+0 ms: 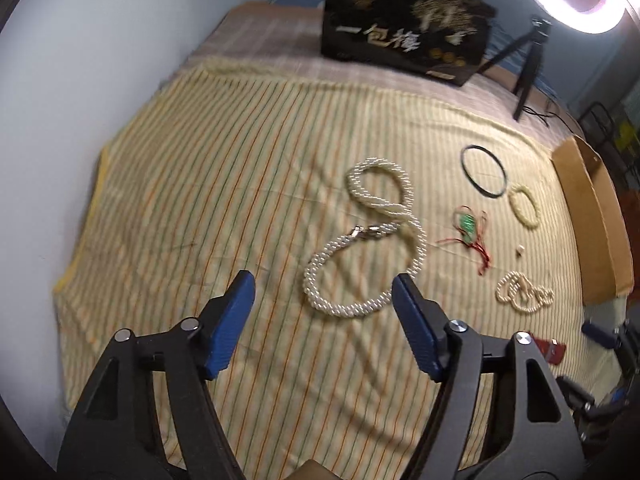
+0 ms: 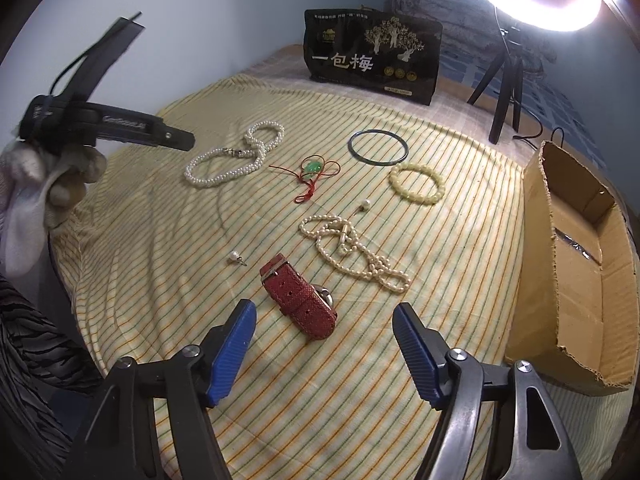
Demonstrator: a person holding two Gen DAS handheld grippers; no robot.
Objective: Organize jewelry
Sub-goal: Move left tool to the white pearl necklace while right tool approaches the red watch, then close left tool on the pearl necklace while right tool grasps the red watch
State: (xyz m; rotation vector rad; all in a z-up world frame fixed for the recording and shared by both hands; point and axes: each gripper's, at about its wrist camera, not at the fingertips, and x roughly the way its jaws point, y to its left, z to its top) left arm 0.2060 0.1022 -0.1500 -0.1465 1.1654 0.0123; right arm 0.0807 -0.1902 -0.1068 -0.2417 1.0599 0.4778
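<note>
Both your tools are spread wide: left tool (image 1: 324,292) just before the pearl rope (image 1: 368,240), right tool (image 2: 325,320) around the red watch (image 2: 298,300).

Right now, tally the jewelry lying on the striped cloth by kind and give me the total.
Pearl necklaces: 2
Bangles and bead bracelets: 2
Pearl earrings: 2
Green pendant on red cord: 1
Red-strap watch: 1
Total: 8

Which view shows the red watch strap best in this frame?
The right wrist view: the red watch strap lies whole and sharp on the striped cloth, just ahead of the open right gripper. The left wrist view catches only a red sliver at its edge.
</note>
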